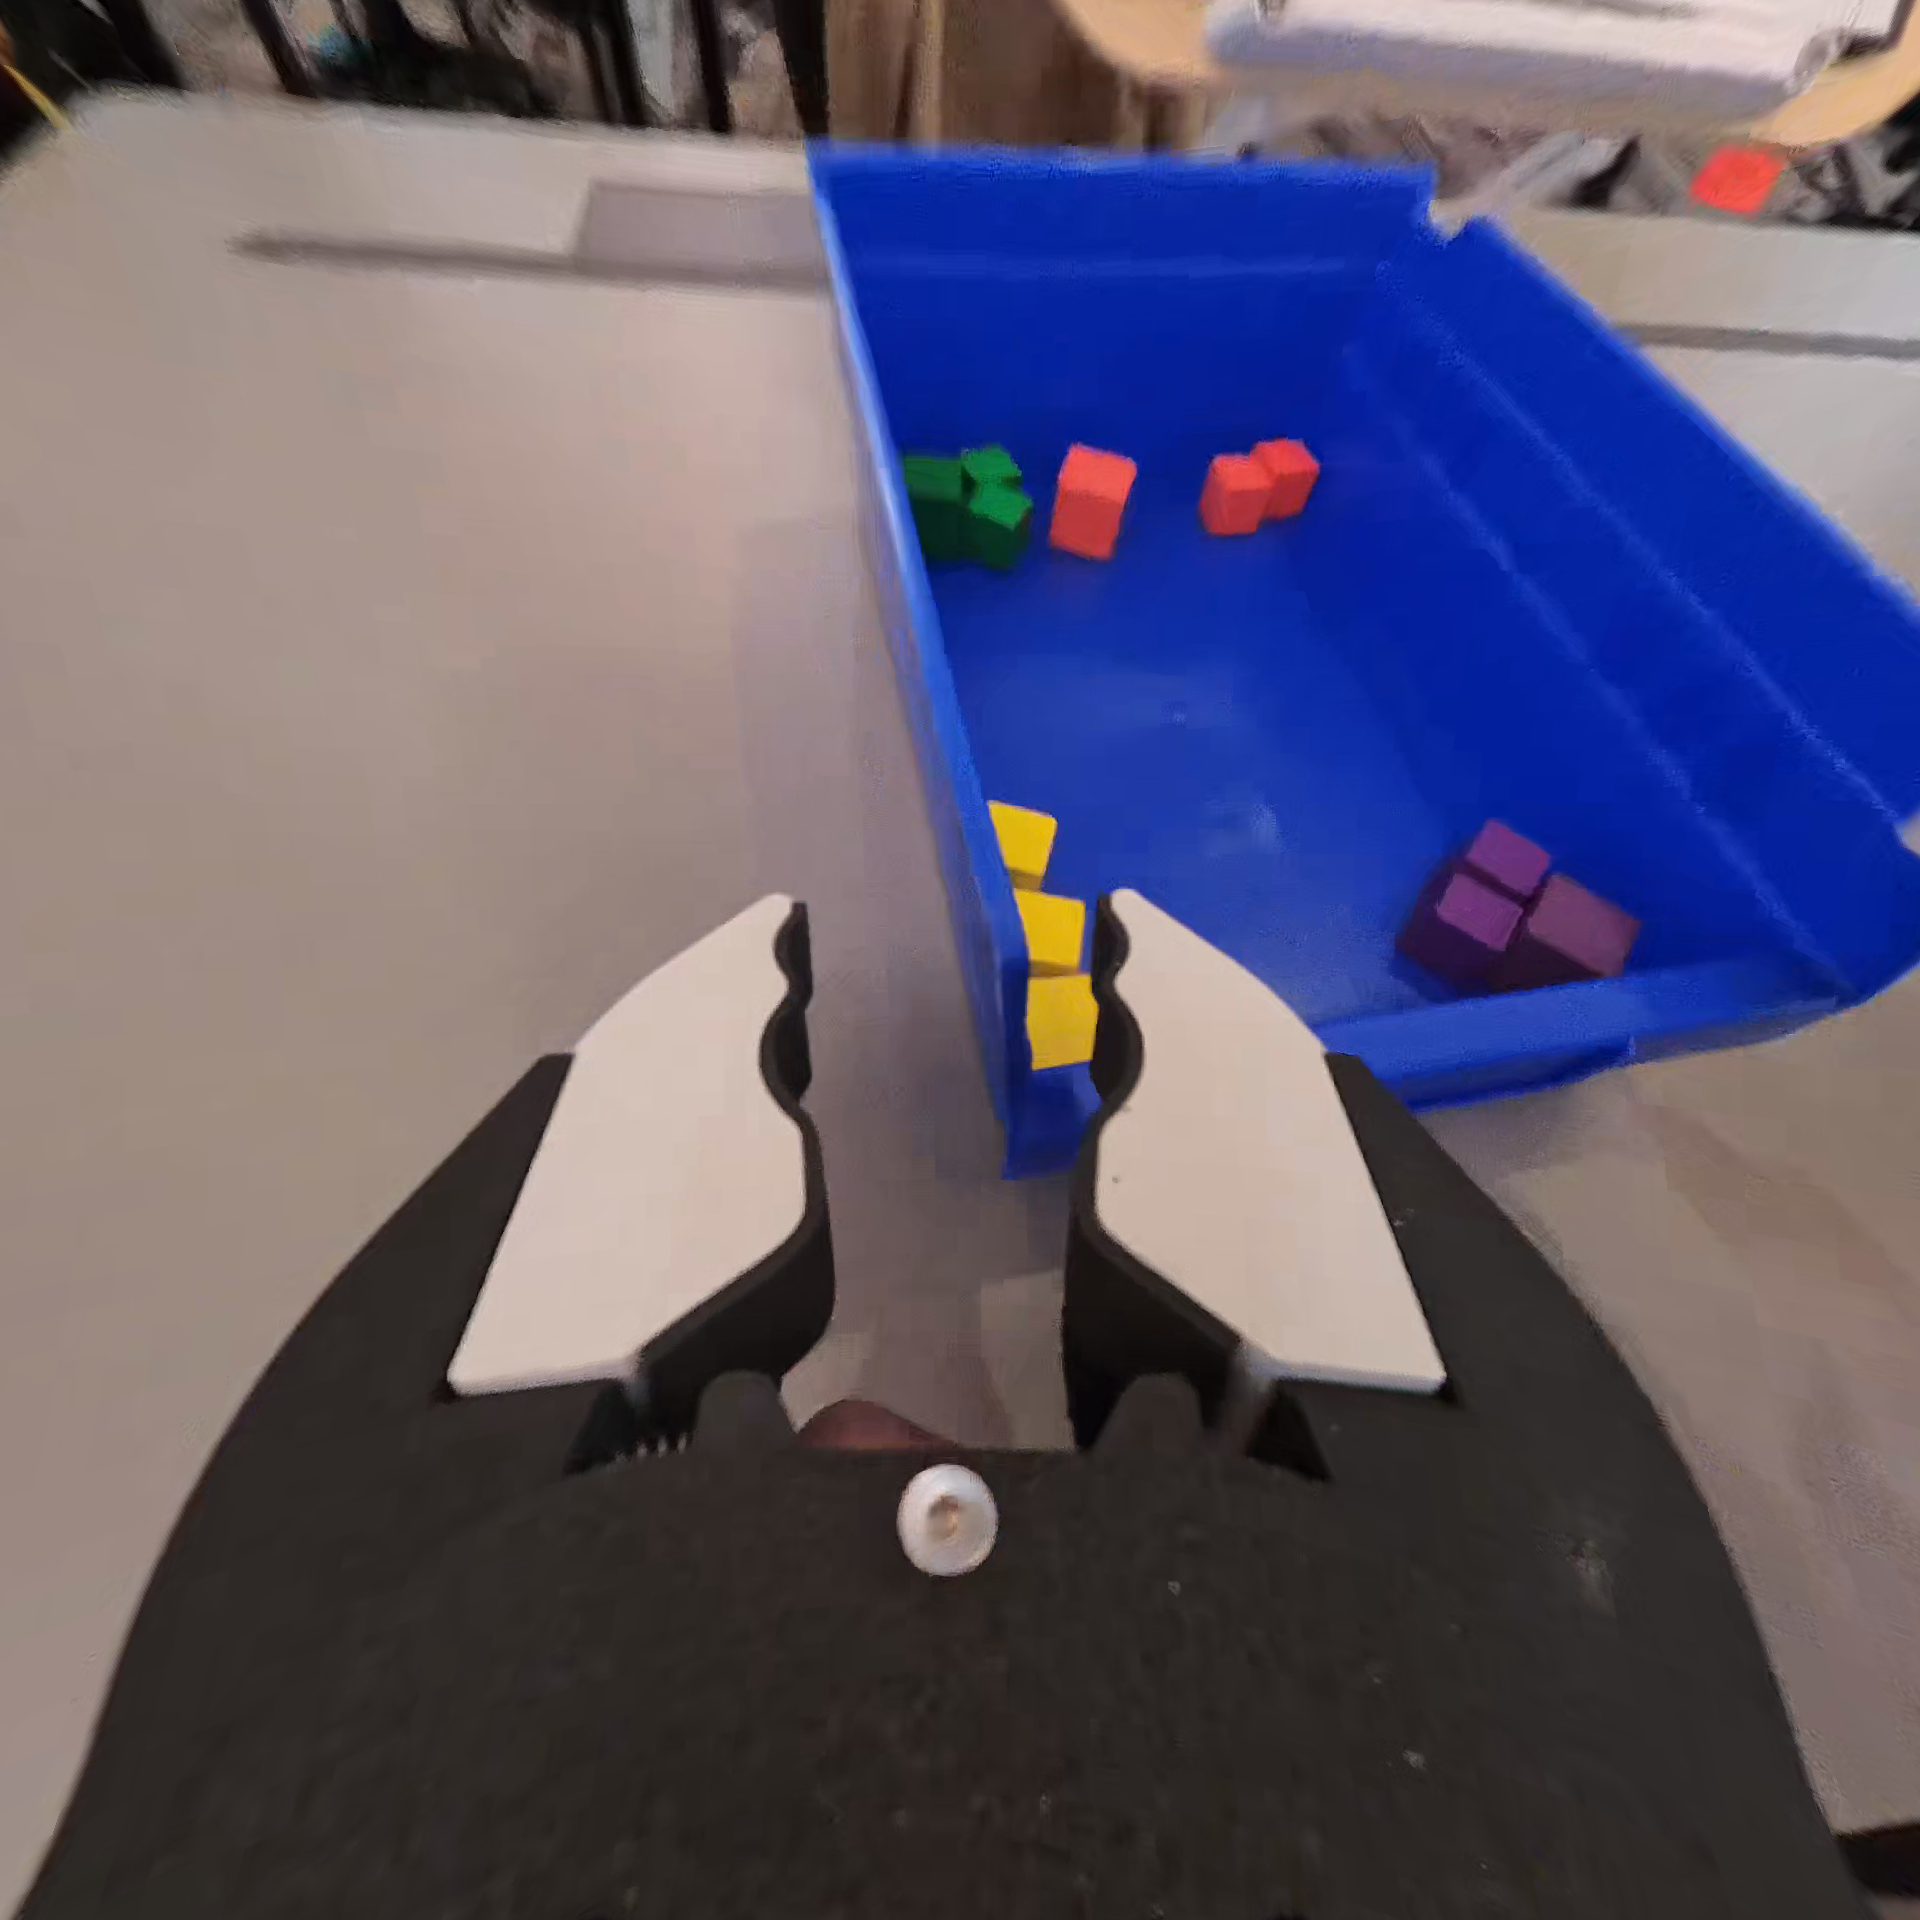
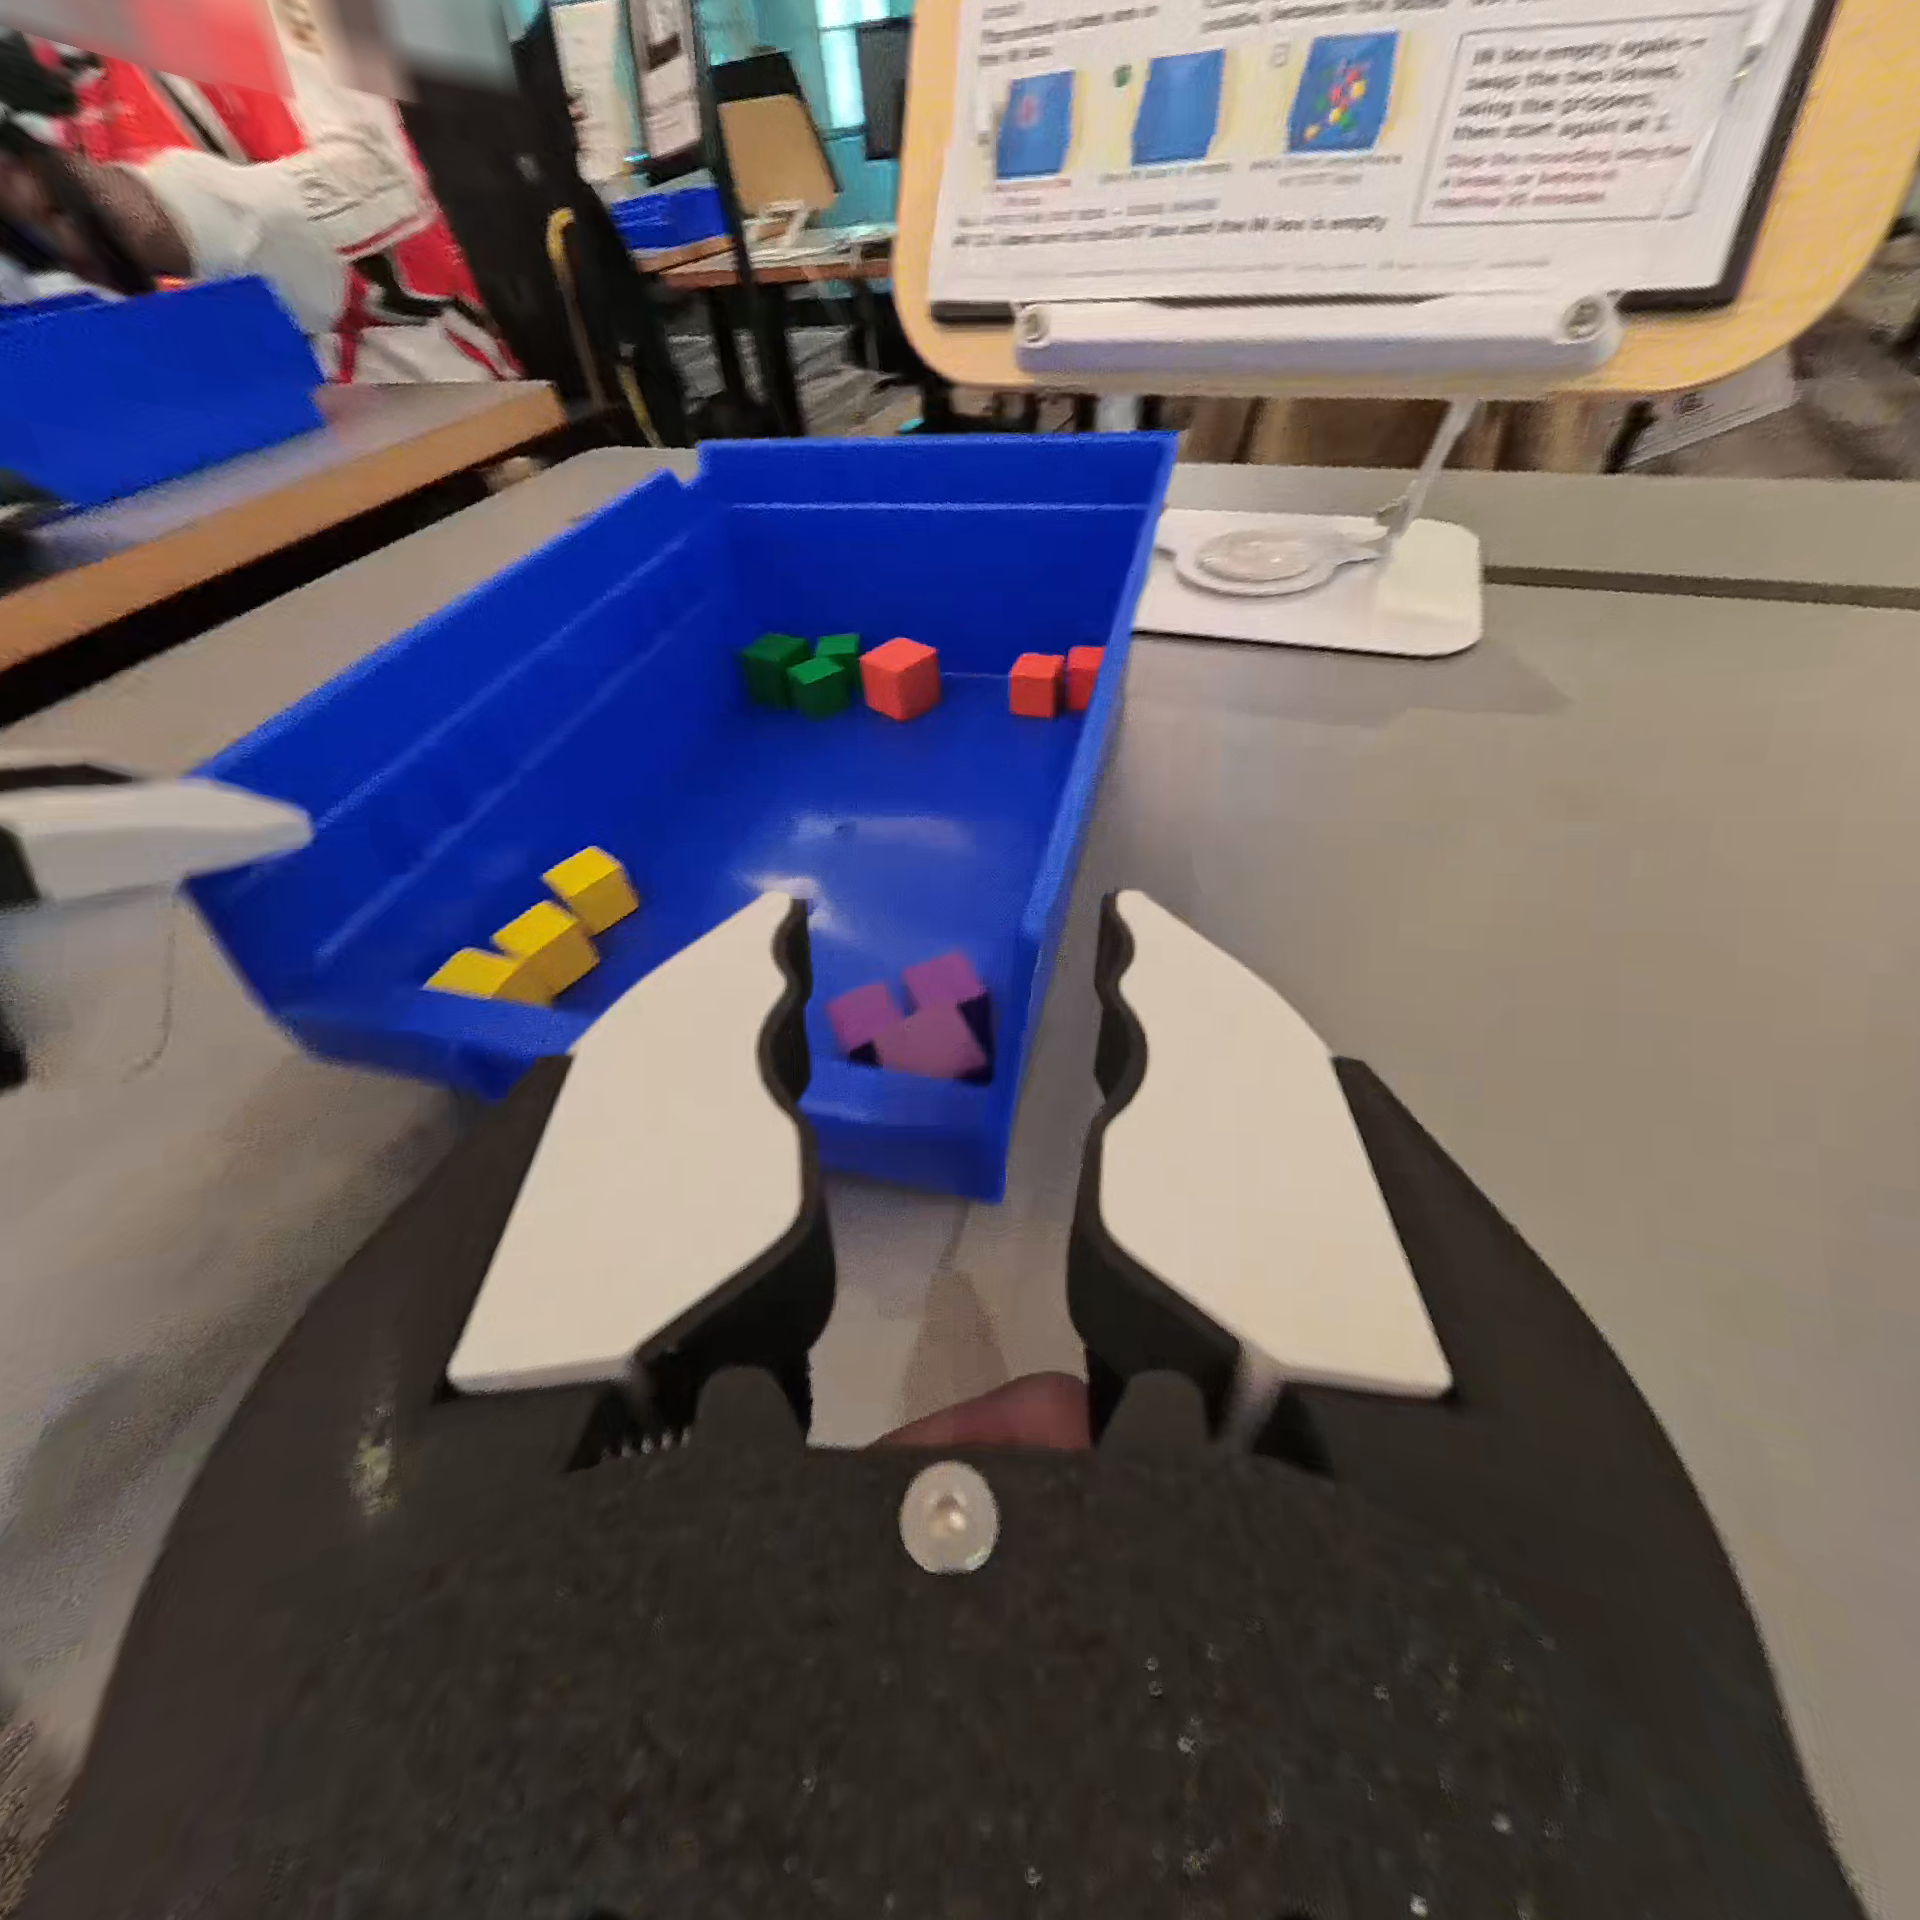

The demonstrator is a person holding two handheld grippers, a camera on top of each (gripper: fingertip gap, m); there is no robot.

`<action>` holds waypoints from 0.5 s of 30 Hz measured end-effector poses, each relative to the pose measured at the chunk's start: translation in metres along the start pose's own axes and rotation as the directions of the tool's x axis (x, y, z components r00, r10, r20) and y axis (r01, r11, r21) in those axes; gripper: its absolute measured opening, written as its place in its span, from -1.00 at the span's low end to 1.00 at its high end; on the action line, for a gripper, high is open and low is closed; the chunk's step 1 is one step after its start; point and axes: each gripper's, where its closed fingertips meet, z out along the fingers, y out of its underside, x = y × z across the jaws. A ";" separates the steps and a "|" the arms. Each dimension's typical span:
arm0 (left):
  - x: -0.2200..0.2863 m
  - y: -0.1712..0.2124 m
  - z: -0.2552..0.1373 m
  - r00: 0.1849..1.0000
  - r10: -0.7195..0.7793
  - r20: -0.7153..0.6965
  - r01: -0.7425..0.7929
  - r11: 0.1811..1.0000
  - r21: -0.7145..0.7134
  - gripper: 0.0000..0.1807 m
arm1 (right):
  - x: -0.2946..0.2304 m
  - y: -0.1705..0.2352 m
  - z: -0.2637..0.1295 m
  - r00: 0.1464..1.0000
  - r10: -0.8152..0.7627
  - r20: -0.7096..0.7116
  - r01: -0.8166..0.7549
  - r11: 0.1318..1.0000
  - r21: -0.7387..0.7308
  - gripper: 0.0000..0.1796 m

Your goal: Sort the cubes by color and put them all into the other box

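Note:
A blue box (image 1: 1226,748) (image 2: 499,748) stands on the grey table. Inside it lie green cubes (image 1: 966,506) (image 2: 800,670) and red cubes (image 1: 1091,502) (image 2: 900,677) at the far end, yellow cubes (image 1: 1049,930) (image 2: 545,940) and purple cubes (image 1: 1517,925) (image 2: 920,1018) at the near end. My left gripper (image 1: 948,920) is open and empty, straddling the box's near left corner wall. My right gripper (image 2: 948,914) is open and empty, straddling the box's near right corner. The left gripper's finger (image 2: 156,831) shows at the box's left side in the right wrist view.
A document stand (image 2: 1351,312) with a printed sheet stands on the table behind the box, on a white base (image 2: 1320,582). Another blue box (image 2: 145,384) sits on a wooden table at the far left, near a person's sleeve (image 2: 312,208).

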 end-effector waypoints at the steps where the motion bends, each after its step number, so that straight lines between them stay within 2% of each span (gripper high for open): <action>1: 0.003 0.008 0.009 0.999 -0.010 -0.031 0.009 0.999 -0.036 -0.44 | 0.000 0.002 0.010 1.000 -0.002 -0.009 0.002 1.000 -0.008 -0.47; 2: 0.006 0.013 0.018 0.999 -0.013 -0.045 0.010 0.998 -0.061 -0.45 | -0.002 0.008 0.020 1.000 -0.006 -0.006 0.006 0.999 -0.053 -0.47; 4: 0.015 0.012 0.030 0.999 0.009 -0.051 -0.012 0.998 -0.059 -0.60 | 0.000 0.018 0.035 0.999 -0.008 -0.033 0.003 0.992 -0.126 -0.49; 6: 0.015 0.007 0.035 1.000 0.012 -0.004 -0.012 0.997 -0.080 -0.65 | 0.009 0.018 0.040 0.996 0.010 -0.092 -0.020 0.993 -0.114 -0.73; 8: 0.006 0.002 0.034 0.999 -0.004 0.045 0.009 0.995 -0.100 -0.96 | 0.016 0.017 0.041 0.990 0.068 -0.122 -0.079 0.992 -0.093 -0.88; 10: 0.003 -0.006 0.026 0.996 0.065 0.055 -0.060 0.994 -0.087 -0.96 | 0.018 0.017 0.041 0.978 0.184 -0.100 -0.192 0.979 -0.071 -0.94; 15: -0.014 -0.017 0.001 0.980 0.147 0.134 -0.138 0.988 -0.073 -0.97 | -0.005 0.022 0.039 0.968 0.243 -0.071 -0.247 0.968 -0.053 -0.96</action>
